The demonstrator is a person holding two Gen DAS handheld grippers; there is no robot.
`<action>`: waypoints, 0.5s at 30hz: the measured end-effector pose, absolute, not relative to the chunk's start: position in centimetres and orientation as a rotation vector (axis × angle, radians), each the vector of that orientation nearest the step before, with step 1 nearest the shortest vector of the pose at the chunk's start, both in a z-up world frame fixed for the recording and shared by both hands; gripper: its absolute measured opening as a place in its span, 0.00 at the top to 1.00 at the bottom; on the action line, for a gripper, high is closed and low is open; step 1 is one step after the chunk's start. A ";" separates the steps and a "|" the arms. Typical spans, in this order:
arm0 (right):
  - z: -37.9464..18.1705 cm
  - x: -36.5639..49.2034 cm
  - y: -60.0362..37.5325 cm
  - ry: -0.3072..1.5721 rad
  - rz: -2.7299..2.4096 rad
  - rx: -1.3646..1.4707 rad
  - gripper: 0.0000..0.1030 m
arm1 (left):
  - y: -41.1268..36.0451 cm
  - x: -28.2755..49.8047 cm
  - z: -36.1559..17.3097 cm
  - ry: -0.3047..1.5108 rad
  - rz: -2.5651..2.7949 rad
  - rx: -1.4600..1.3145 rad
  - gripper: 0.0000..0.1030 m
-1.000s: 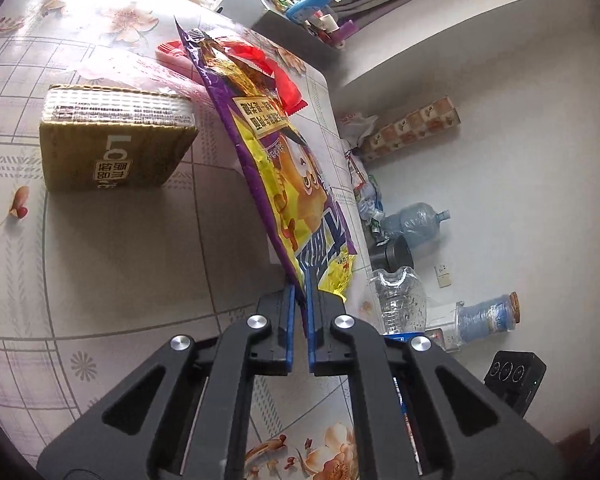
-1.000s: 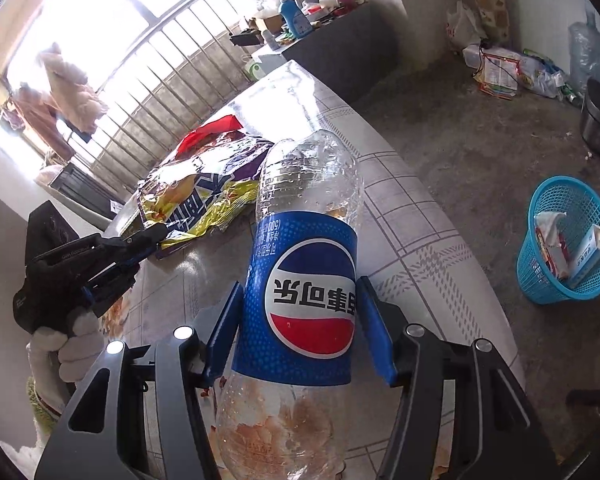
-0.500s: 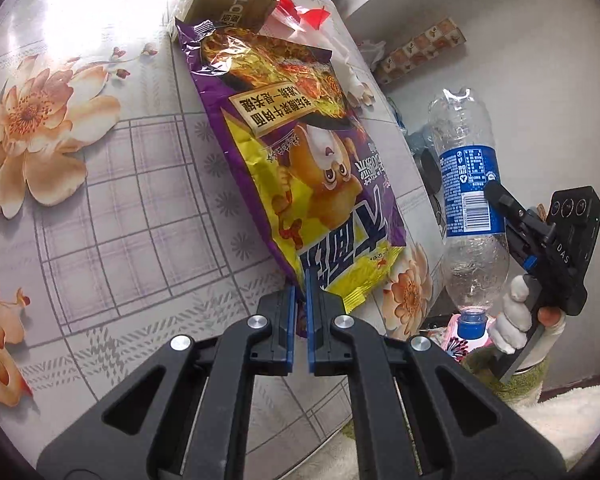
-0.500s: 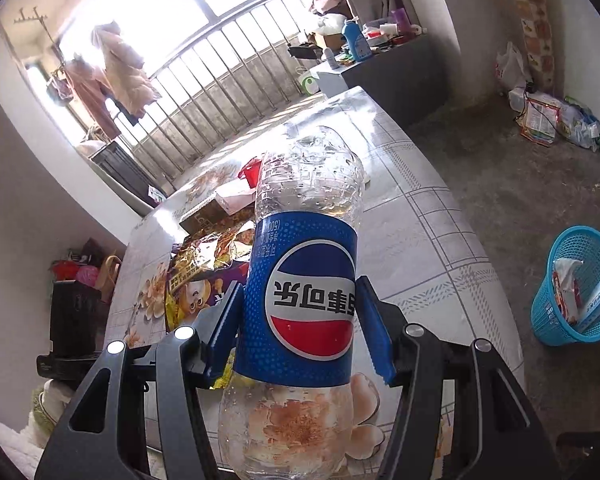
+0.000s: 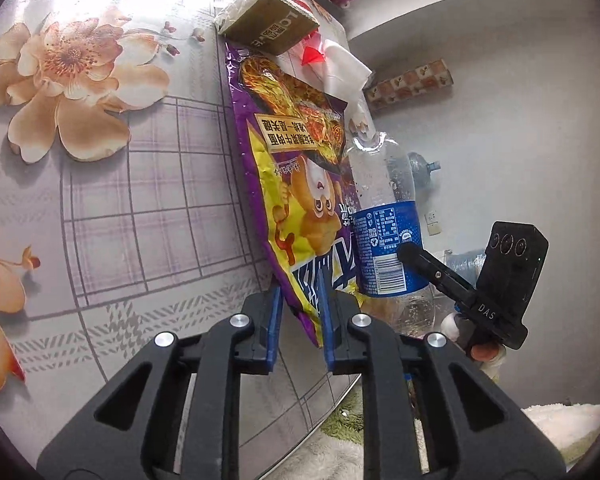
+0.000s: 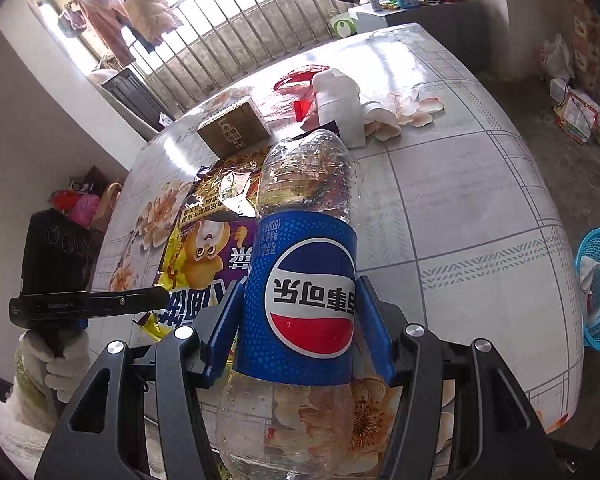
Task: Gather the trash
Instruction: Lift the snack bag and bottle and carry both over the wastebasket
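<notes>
Floral table (image 5: 132,208) extends ahead of both grippers. Snack bag (image 5: 300,184) lies flat, long axis running away from the left gripper (image 5: 299,322); its near edge sits between the opening jaws, pads apart from it. The bottle hides its right edge. Right gripper (image 6: 296,320) clamps an empty cola bottle (image 6: 306,280) at the label, base pointing away, cap end cut off below. Blue basket (image 6: 598,292), far right, is partly cropped.
</notes>
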State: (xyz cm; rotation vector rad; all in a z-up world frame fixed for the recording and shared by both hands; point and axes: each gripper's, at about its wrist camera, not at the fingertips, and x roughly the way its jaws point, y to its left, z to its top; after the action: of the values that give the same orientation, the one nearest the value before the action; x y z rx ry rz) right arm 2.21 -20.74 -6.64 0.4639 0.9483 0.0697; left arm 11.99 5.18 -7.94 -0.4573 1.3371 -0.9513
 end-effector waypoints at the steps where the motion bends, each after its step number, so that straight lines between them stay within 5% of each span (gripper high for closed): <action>1: -6.6 2.2 -20.8 0.949 0.069 0.464 0.46 | 5.2 12.2 -8.3 1.338 -0.950 -0.475 0.85; 15: -6.4 2.4 -20.8 0.948 0.066 0.464 0.46 | 3.6 15.3 -8.4 1.301 -0.981 -0.513 0.78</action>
State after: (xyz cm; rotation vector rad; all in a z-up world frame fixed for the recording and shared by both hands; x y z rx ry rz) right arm 2.40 -20.81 -6.44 0.4640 0.9484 0.0658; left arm 15.34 3.57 -8.40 -0.5132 1.3005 -0.9807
